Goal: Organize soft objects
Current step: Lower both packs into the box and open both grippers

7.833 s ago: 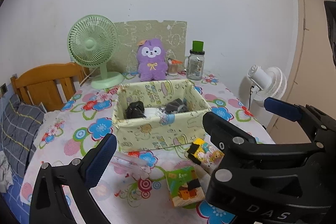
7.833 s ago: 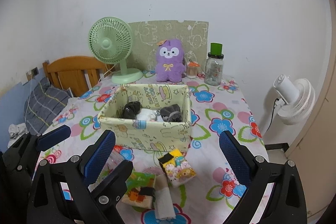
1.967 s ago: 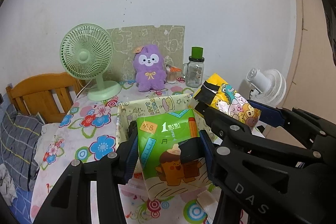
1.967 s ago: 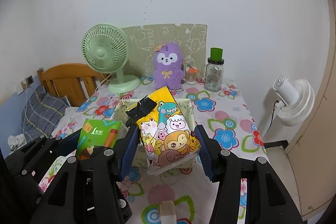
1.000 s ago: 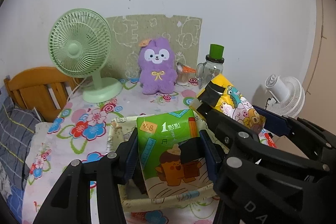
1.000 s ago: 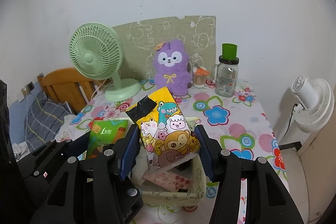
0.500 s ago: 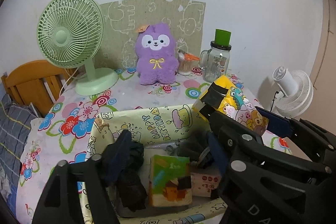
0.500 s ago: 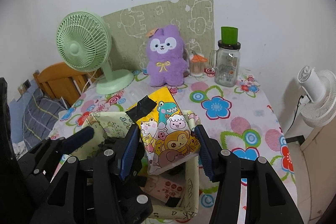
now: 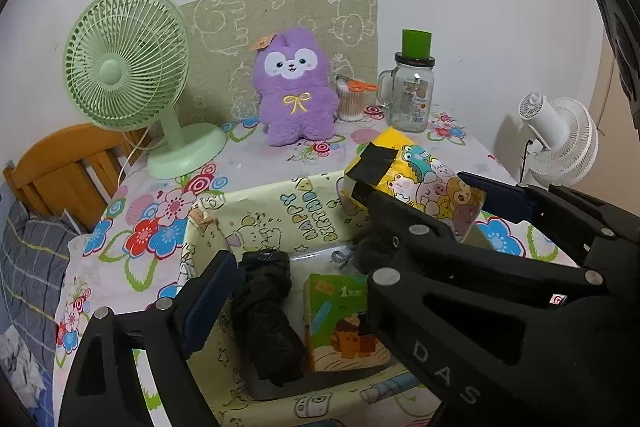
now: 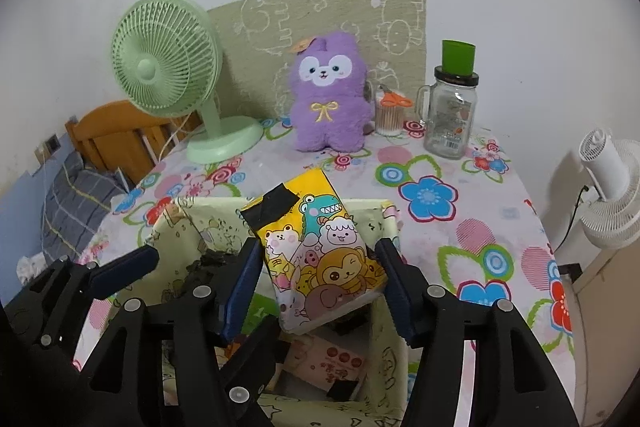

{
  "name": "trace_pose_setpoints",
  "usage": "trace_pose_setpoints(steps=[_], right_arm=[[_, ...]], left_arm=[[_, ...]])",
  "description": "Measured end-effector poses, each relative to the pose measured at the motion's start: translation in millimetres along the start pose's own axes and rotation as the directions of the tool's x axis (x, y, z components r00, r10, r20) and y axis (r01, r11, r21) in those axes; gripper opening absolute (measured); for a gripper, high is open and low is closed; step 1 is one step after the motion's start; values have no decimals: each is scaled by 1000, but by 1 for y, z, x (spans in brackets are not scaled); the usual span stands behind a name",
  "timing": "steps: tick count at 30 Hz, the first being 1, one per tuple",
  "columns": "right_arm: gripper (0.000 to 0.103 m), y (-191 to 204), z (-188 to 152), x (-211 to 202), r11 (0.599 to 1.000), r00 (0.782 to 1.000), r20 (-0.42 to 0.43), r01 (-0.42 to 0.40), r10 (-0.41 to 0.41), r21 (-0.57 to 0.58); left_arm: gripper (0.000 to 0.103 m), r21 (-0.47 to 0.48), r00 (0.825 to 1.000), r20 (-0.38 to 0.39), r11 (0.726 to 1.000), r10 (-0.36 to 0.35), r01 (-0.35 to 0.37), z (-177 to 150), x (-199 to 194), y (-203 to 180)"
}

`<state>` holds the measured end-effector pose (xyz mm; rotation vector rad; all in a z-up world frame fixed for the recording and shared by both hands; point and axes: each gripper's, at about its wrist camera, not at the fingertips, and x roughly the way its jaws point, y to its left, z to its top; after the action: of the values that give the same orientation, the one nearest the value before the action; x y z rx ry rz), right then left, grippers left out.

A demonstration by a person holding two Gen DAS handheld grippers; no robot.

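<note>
A pale green fabric box (image 9: 304, 203) printed with cartoons stands on the flowered table. My left gripper (image 9: 296, 267) hangs over it with its jaws opening wide and nothing between them. Below it, a green tissue pack (image 9: 340, 315) lies in the box beside a rolled black sock (image 9: 264, 311). My right gripper (image 10: 318, 251) holds a yellow cartoon tissue pack (image 10: 320, 239) tilted above the box's right half (image 10: 176, 227). Its jaws are starting to open, though the pads still touch the pack. A pink pack (image 10: 328, 355) lies on the box floor underneath.
Along the wall stand a green desk fan (image 9: 124, 63), a purple plush (image 9: 294, 87), a cup of cotton swabs (image 9: 352, 99) and a glass jar with a green lid (image 9: 414, 95). A white fan (image 9: 560, 143) stands off the table's right edge, a wooden chair (image 9: 60, 167) to the left.
Both grippers have come forward and down over the box. The left let go of the green pack, which now lies in the box, and its jaws spread. The yellow pack stays in the right.
</note>
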<state>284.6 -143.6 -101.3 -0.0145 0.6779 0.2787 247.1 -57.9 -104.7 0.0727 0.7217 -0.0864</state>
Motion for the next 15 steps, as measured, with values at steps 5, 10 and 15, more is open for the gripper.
trace_pose_setpoints(steps=[5, 10, 15], right_arm=[[80, 7, -2, -1, 1000, 1000, -1, 8, -8, -25], [90, 12, -4, -10, 1000, 1000, 10, 2, -1, -27], [93, 13, -7, -21, 999, 1000, 14, 19, -19, -25]], left_arm=[[92, -16, 1000, -1, 1000, 7, -7, -3, -1, 5], [92, -51, 1000, -6, 999, 1, -1, -5, -4, 12], [92, -41, 1000, 16, 999, -6, 7, -8, -15, 10]])
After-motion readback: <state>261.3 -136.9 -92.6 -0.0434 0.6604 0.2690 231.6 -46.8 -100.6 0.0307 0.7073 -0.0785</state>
